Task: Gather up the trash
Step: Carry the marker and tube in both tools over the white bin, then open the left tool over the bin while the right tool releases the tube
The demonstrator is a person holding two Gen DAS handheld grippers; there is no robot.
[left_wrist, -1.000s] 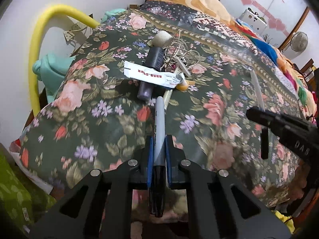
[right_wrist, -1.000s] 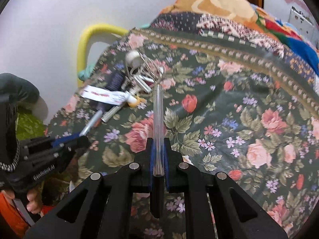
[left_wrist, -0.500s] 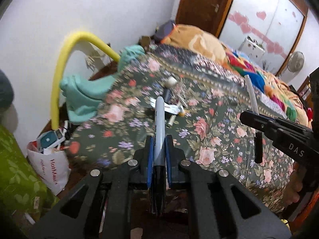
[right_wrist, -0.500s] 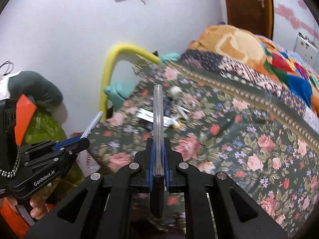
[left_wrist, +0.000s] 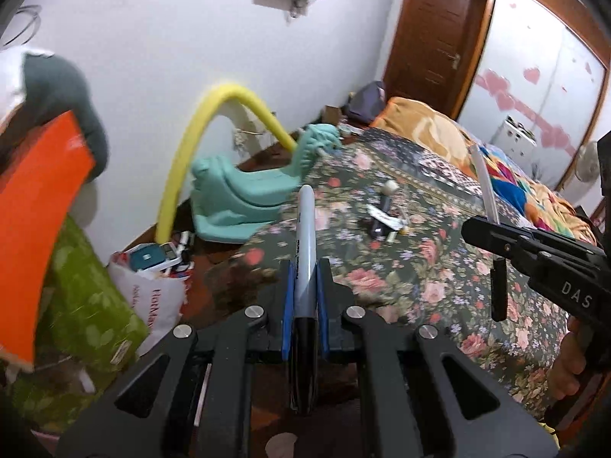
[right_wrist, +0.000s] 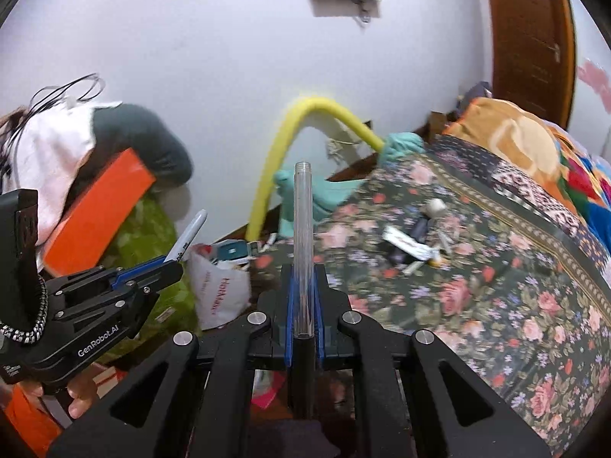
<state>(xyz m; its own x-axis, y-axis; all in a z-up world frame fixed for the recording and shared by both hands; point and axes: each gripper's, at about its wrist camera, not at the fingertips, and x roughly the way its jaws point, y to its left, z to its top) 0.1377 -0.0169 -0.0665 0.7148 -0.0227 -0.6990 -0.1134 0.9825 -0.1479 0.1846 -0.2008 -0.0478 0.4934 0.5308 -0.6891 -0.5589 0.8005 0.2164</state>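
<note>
Leaning at the far left, an orange board (left_wrist: 36, 236) rests against green bedding (left_wrist: 88, 297), with a dark cushion (right_wrist: 145, 141) behind it. Next to these on the floor stands a white bag (left_wrist: 152, 301) with red print, holding small boxes and scraps. A yellow hose (left_wrist: 198, 145) arches up the white wall just beyond the bag, coming down to a teal plastic seat (left_wrist: 236, 198) at the bed's corner. Centre frame in the left wrist view, the left gripper (left_wrist: 305, 294) is clamped on a marker (left_wrist: 305, 240), its grey barrel running forward between the blue pads (left_wrist: 288, 305) and its tip pointing toward the bed; the same gripper shows at the left edge of the right wrist view with the marker angled upward. The right gripper (right_wrist: 303, 297) is clamped on a clear tube (right_wrist: 303, 229), which stands straight out between its pads, threaded end away from the camera. Rightward lies the bed (left_wrist: 439, 286), covered by a dark floral blanket. Near its middle sits a small pile of trash (left_wrist: 385, 217): a dark bottle with a pale cap, a white printed wrapper lying across it, and a few short pale sticks just beside them. Both grippers are held off the bed, well apart from that pile. At the far right are an orange pillow (left_wrist: 424, 126), a brown door (left_wrist: 431, 34) and a heart-stickered wardrobe (left_wrist: 534, 76).
</note>
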